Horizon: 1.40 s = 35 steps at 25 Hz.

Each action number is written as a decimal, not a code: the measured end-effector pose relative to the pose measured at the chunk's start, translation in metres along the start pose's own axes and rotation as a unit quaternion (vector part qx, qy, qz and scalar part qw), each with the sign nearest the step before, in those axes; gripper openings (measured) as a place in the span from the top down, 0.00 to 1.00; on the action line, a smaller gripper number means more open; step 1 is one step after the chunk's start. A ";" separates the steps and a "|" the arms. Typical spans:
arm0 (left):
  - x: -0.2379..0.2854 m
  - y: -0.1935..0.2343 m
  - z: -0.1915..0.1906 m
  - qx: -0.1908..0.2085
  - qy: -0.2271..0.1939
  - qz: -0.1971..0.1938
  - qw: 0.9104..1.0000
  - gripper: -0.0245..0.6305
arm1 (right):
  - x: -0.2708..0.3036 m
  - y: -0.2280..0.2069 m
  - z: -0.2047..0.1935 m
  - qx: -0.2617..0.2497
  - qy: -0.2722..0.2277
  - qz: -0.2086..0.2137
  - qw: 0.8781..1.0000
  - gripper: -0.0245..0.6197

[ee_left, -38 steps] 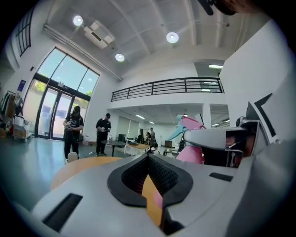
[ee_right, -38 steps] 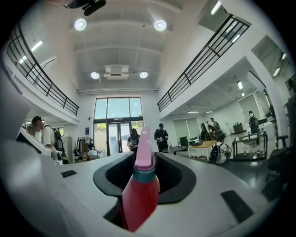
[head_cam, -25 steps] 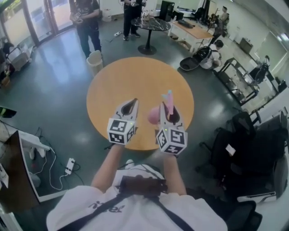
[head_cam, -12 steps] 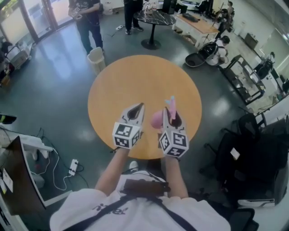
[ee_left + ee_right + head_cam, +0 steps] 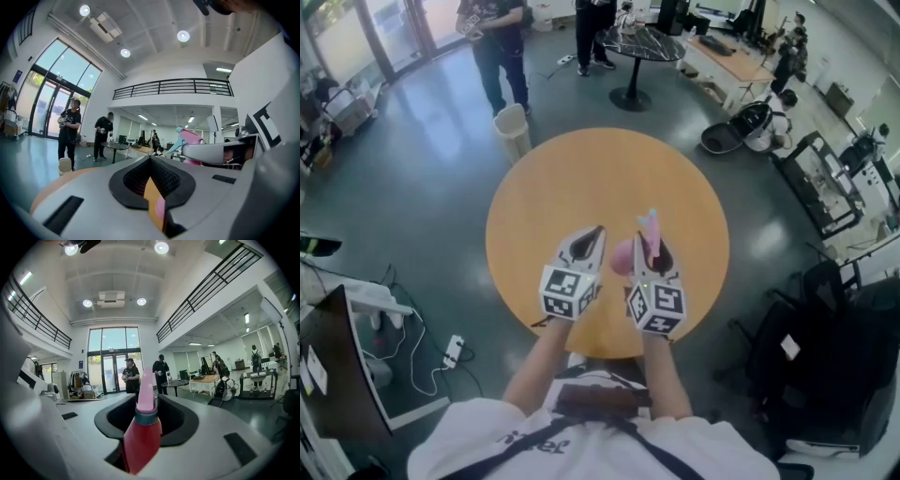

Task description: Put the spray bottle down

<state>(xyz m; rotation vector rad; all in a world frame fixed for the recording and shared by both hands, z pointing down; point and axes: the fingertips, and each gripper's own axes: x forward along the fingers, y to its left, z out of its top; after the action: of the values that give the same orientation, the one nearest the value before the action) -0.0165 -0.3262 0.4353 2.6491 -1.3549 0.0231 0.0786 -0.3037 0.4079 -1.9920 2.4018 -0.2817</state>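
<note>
A pink spray bottle (image 5: 623,255) with a pale blue trigger head stands upright between the jaws of my right gripper (image 5: 652,246), which is shut on it above the near part of the round wooden table (image 5: 581,178). The right gripper view has the bottle's red-pink body and neck (image 5: 140,437) filling the gap of the right gripper (image 5: 145,397). My left gripper (image 5: 596,232) hovers just left of it, shut and holding nothing. In the left gripper view the left gripper (image 5: 150,158) has its tips together, with the spray bottle (image 5: 192,138) off to the right.
A white bin (image 5: 513,122) stands beyond the table's far left edge, with two people standing behind it. A dark round table (image 5: 639,42) is further back. Black chairs (image 5: 806,309) crowd the right side. A desk with cables (image 5: 356,309) lies at the left.
Both grippers have moved forward over the near part of the table and sunk a little, the right one carrying the spray bottle. Both sets of jaws look the same.
</note>
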 end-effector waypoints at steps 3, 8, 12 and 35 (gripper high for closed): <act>0.012 0.004 -0.004 -0.001 0.009 0.008 1.000 0.95 | 0.014 -0.008 -0.004 0.000 0.008 0.003 1.000 0.71; 0.039 0.011 -0.016 -0.018 0.026 0.011 0.999 0.95 | 0.042 -0.028 -0.013 -0.005 0.024 -0.002 1.000 0.71; 0.059 0.015 -0.028 -0.016 0.044 0.015 0.999 0.95 | 0.059 -0.046 -0.022 0.001 0.037 -0.010 0.999 0.71; 0.135 0.044 -0.098 -0.044 0.114 0.053 0.991 0.95 | 0.134 -0.098 -0.114 -0.072 0.106 -0.004 0.992 0.71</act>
<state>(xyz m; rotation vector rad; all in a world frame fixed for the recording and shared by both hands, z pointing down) 0.0334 -0.4445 0.5502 2.4143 -1.3838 0.2641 0.1341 -0.4365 0.5487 -2.1332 2.6104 -0.3459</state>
